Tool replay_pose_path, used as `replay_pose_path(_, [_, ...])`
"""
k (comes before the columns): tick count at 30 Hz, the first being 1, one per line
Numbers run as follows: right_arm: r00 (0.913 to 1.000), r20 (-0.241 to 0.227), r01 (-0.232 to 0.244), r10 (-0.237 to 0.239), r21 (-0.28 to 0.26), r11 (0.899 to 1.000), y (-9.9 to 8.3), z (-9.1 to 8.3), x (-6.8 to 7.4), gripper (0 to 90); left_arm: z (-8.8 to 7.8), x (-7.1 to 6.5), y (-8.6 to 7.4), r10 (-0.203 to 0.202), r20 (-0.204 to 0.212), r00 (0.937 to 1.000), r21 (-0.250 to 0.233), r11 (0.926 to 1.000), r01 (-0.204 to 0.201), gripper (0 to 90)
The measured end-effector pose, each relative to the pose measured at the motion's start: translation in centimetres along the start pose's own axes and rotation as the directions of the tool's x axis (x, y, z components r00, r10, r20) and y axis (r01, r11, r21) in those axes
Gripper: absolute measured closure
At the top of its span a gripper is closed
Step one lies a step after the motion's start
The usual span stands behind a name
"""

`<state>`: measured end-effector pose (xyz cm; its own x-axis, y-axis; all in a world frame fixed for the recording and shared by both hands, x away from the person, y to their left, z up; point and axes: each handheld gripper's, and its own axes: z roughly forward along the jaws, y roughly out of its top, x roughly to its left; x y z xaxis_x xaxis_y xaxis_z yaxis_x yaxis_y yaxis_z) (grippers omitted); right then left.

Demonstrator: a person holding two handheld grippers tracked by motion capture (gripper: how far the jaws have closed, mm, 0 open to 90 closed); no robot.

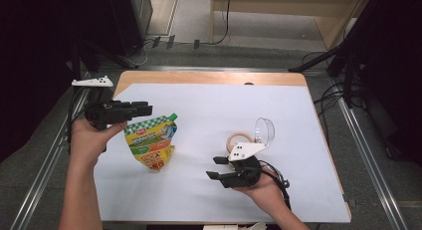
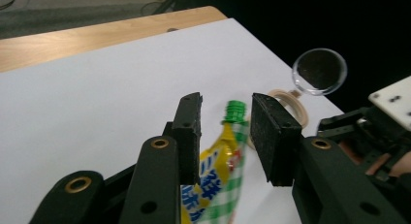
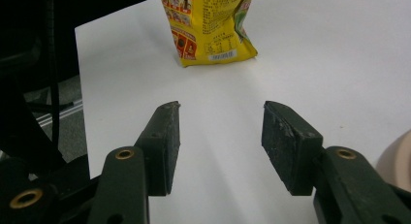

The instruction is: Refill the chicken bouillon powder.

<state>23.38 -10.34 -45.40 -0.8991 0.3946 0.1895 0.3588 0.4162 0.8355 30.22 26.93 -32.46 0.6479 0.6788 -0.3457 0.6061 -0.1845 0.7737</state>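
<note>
Spout pouch standing between two hand-held grippers on a white-covered counter

The yellow-and-green pouch point(image 1: 151, 143) stands left of centre in the high view; the left gripper point(image 1: 147, 109) hovers just above its green cap, jaws apart around it without pressing. The right gripper point(image 1: 215, 168), lower centre-right, points toward the pouch with its jaws moderately apart and empty.

Left gripper point(image 1: 148, 109) raised, jaws apart; right gripper point(image 1: 213, 167) low, jaws apart

I see a wooden table point(image 1: 209, 77) under a white sheet point(image 1: 214, 110); a pouch point(image 1: 151, 140) stands near its left edge, a ring point(image 1: 240, 139) and lens point(image 1: 265, 130) toward the right.
</note>
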Motion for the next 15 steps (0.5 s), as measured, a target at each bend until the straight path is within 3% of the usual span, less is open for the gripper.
replay_pose_path(11, [0.9996, 0.000, -0.028, 0.028, -0.005, 1.000, 0.6, -1.4, -0.6, 55.5, 0.1, 2.8, -1.1, -0.039, -0.067, 0.9970, -0.016, 0.9991, 0.038, 54.3])
replay_pose_path(15, [0.9995, 0.002, -0.033, 0.033, -0.008, 0.999, 1.1, -2.3, -0.7, 59.0, 0.3, 4.0, -1.8, -0.084, -0.082, 0.9931, -0.004, 0.9965, 0.084, 52.7])
